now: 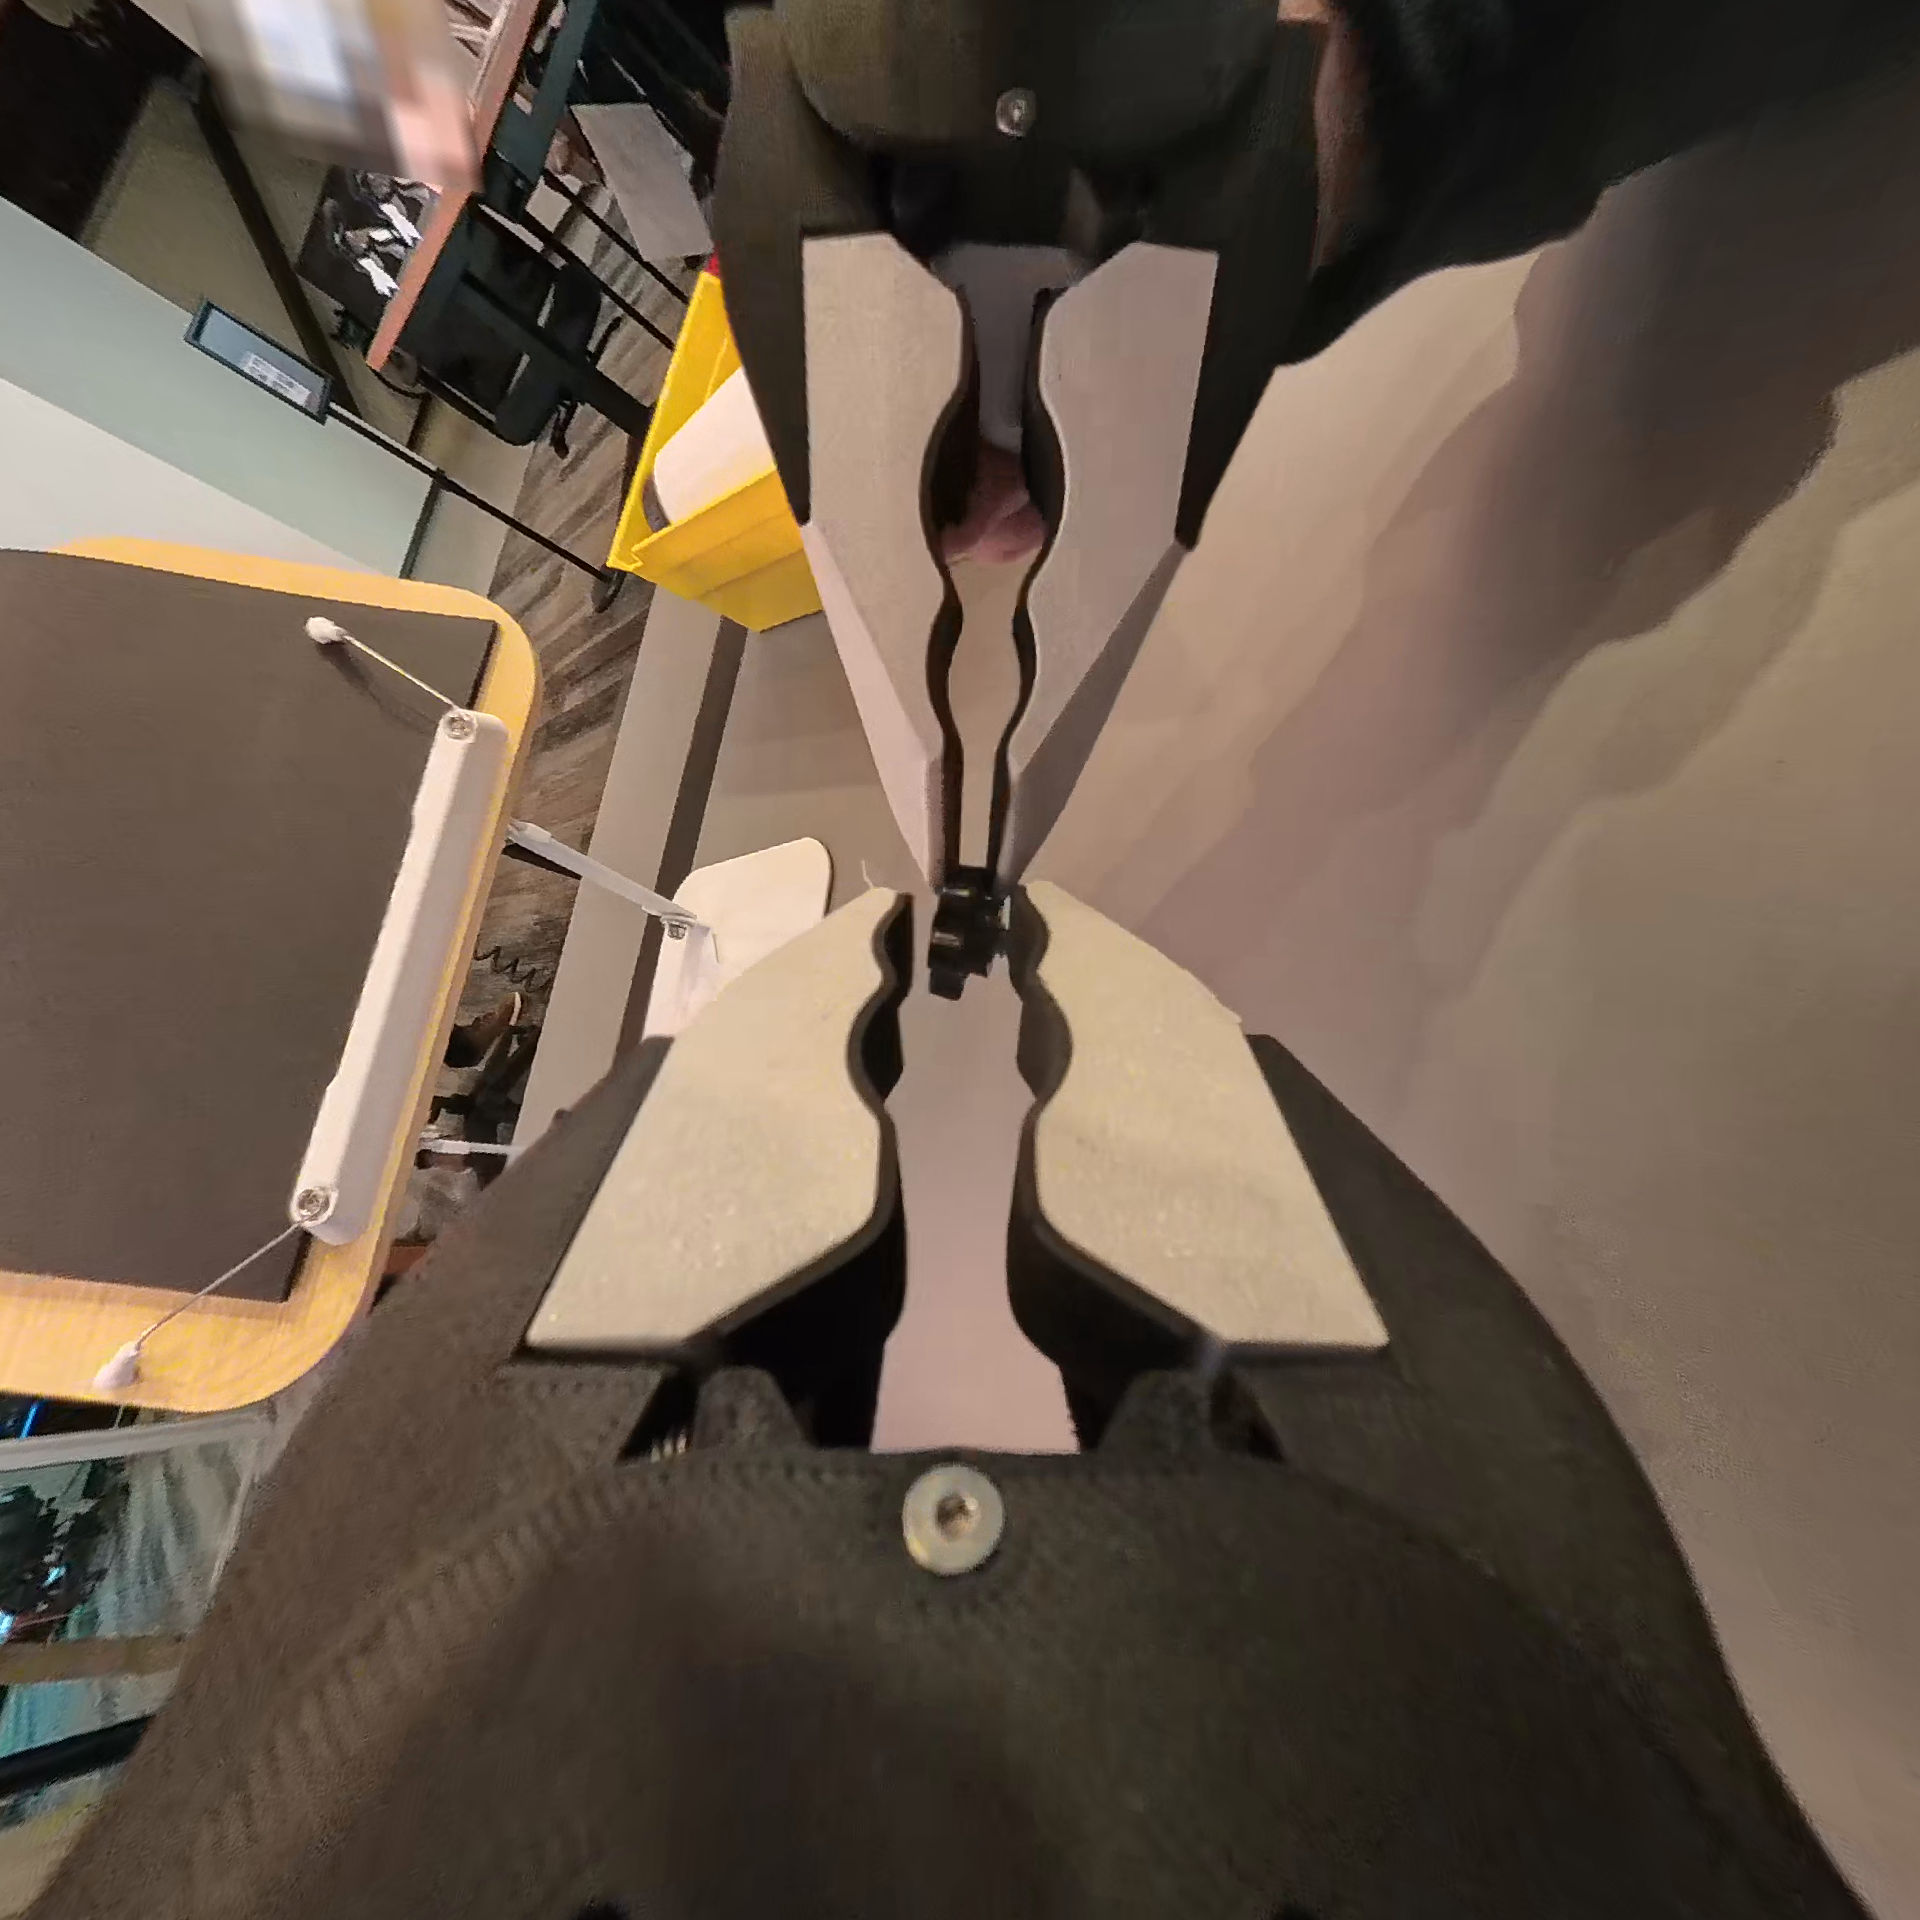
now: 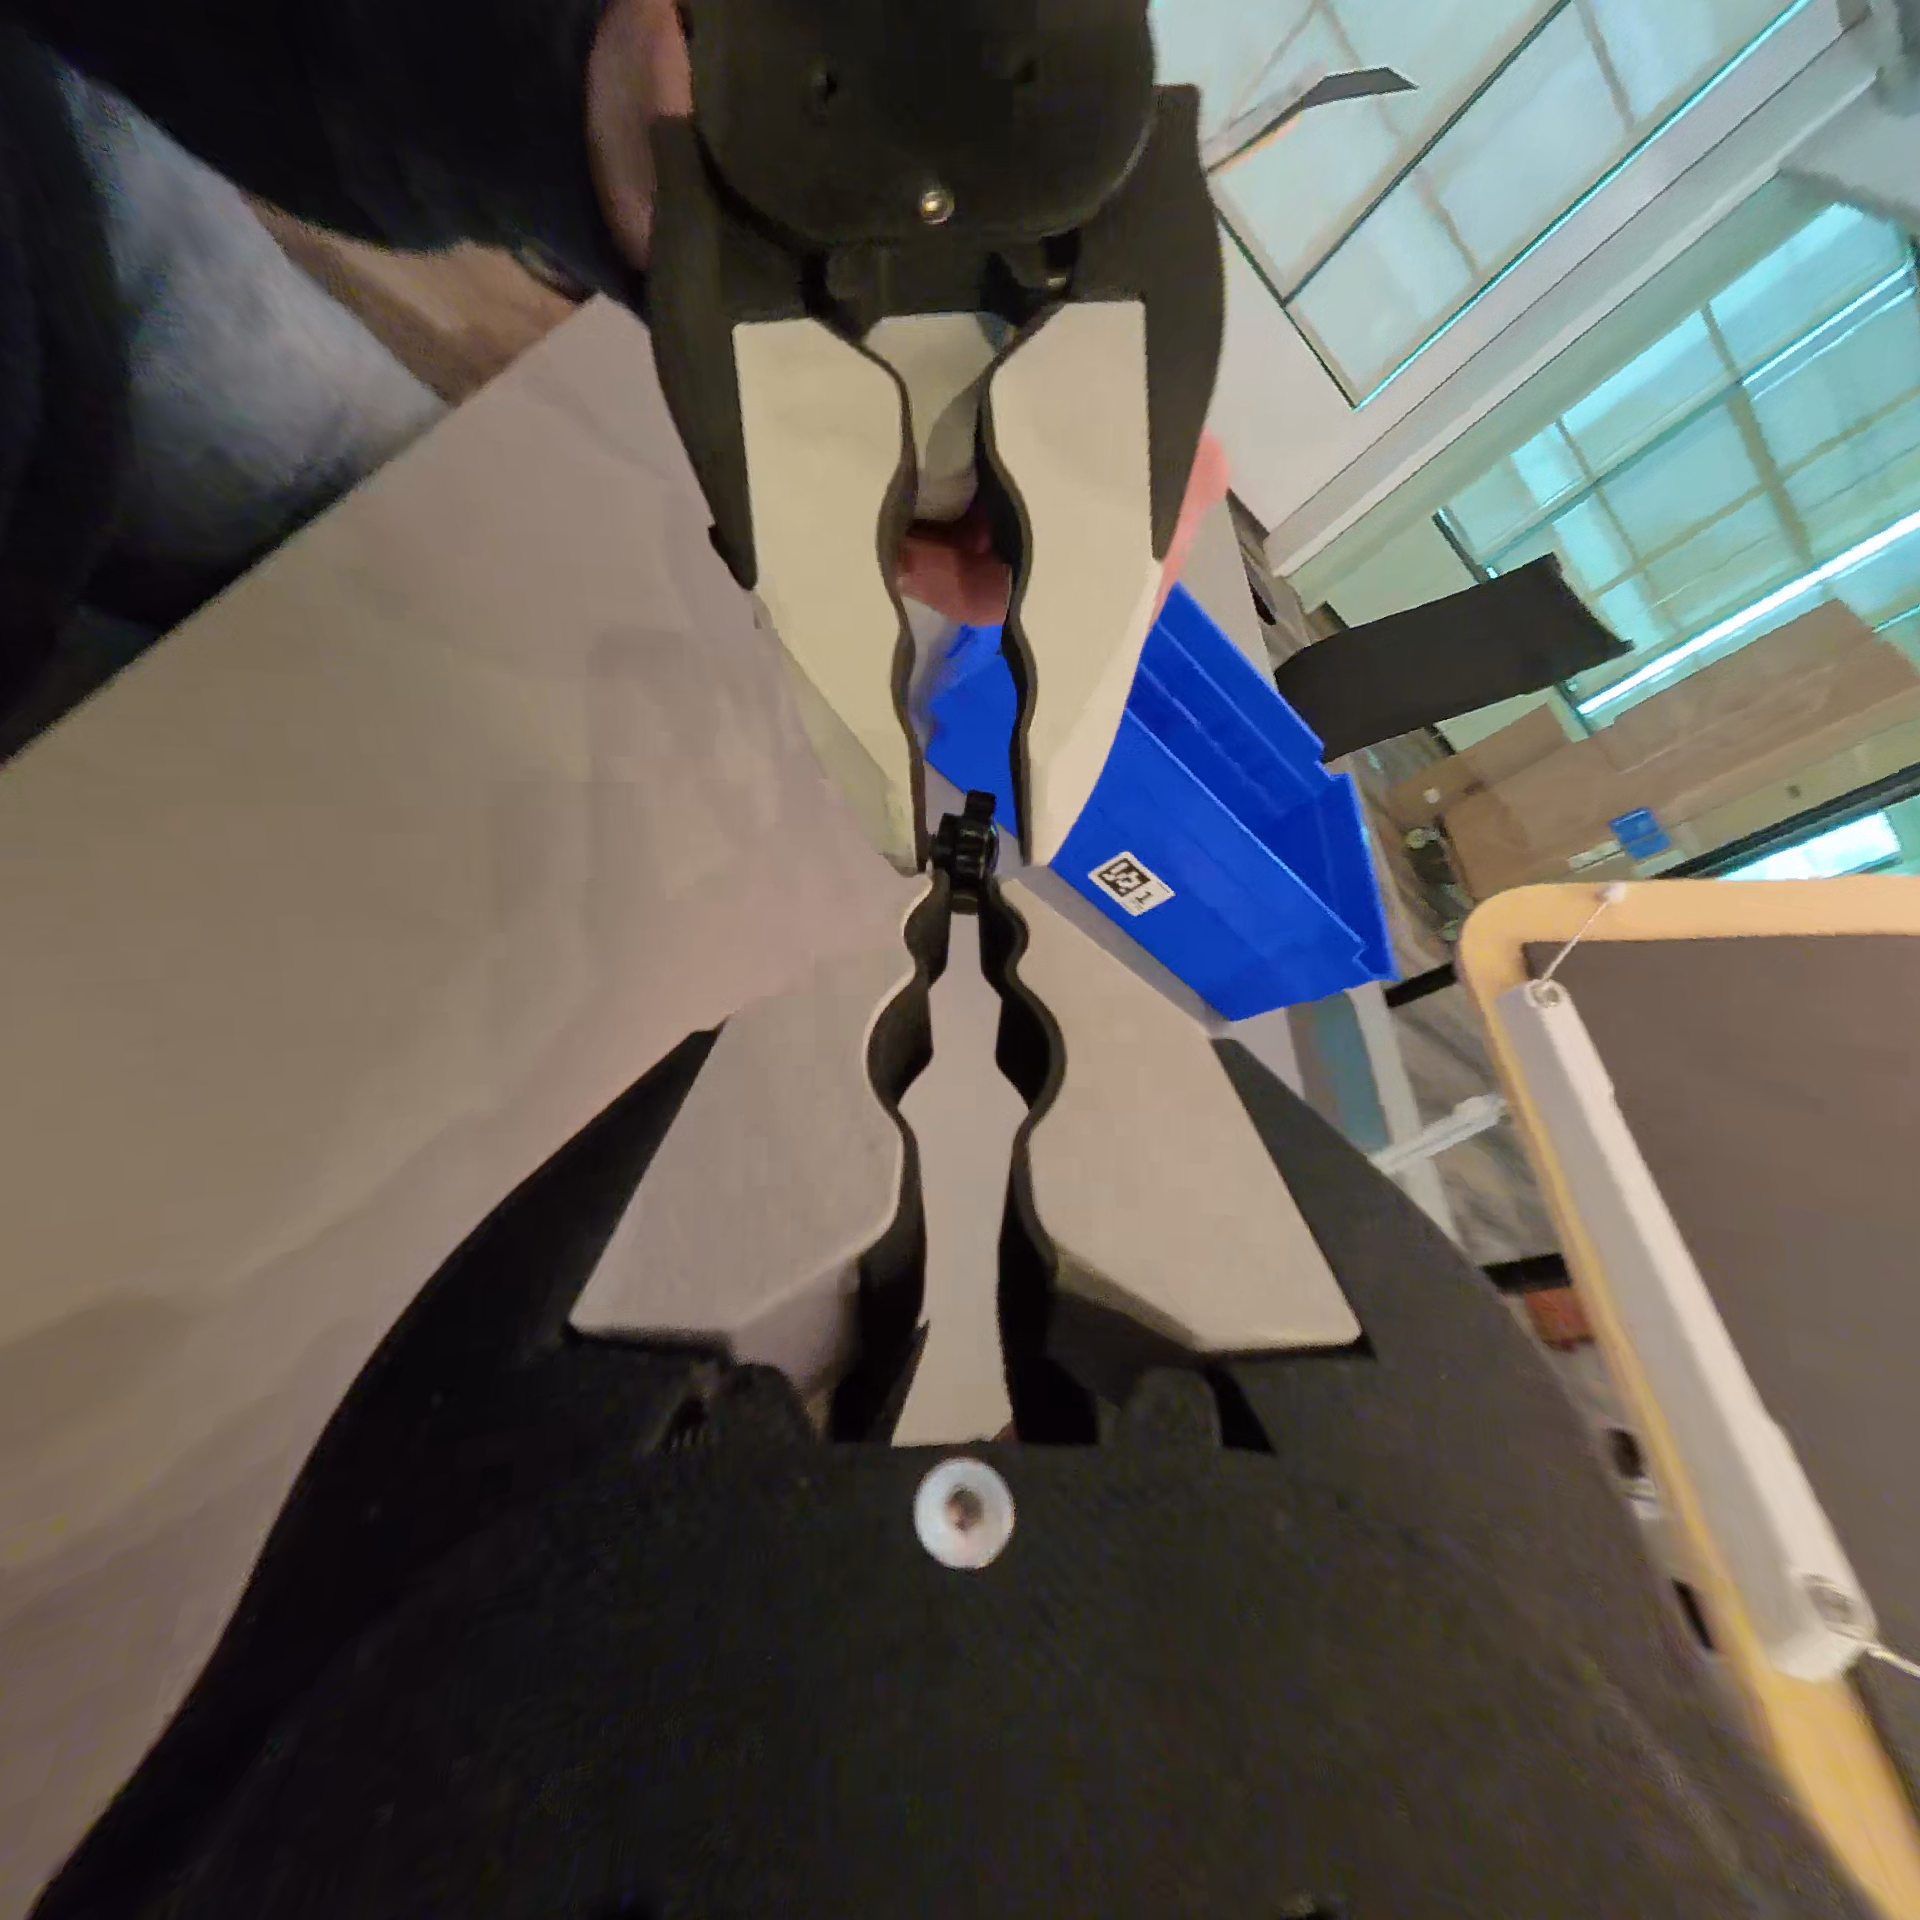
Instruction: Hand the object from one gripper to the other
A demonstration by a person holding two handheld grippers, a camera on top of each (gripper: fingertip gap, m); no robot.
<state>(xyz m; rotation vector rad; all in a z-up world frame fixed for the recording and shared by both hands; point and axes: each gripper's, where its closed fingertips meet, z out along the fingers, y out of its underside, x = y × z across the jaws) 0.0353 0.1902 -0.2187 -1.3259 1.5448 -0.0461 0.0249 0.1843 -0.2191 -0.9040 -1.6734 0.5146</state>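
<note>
The pale counter (image 1: 1558, 935) fills the space beneath both sets of jaws, and off to the side of the left gripper's (image 1: 961, 935) jaws sits a dark board with a yellow-wood rim (image 1: 208, 935). Beyond the far jaws in the left wrist view there's a yellow bin (image 1: 717, 540); in the right wrist view a blue bin (image 2: 1226, 831) lies behind the left gripper's tips. Now the two tools meet tip to tip above the counter. The right gripper (image 2: 964, 914) has its jaws drawn nearly together, pinching the small black object (image 2: 964, 852) right at the tips, and the piece pokes forward out of them. The left gripper's jaws stand apart a little, straddling that protruding end of the small black object (image 1: 961, 935) without clearly pressing on it; whether a pad already touches it is too fine to tell. So the handover looks mid-way: receiver in place, grip not yet taken. To do this well, the left jaws should probably close squarely on the free end, centred between the pads, while the right jaws hold firm and steady. Only once the left grip looks solid should the right jaws let go, and the tools should part straight back along their line; a piece this tiny could twist or drop with any sideways tug.
</note>
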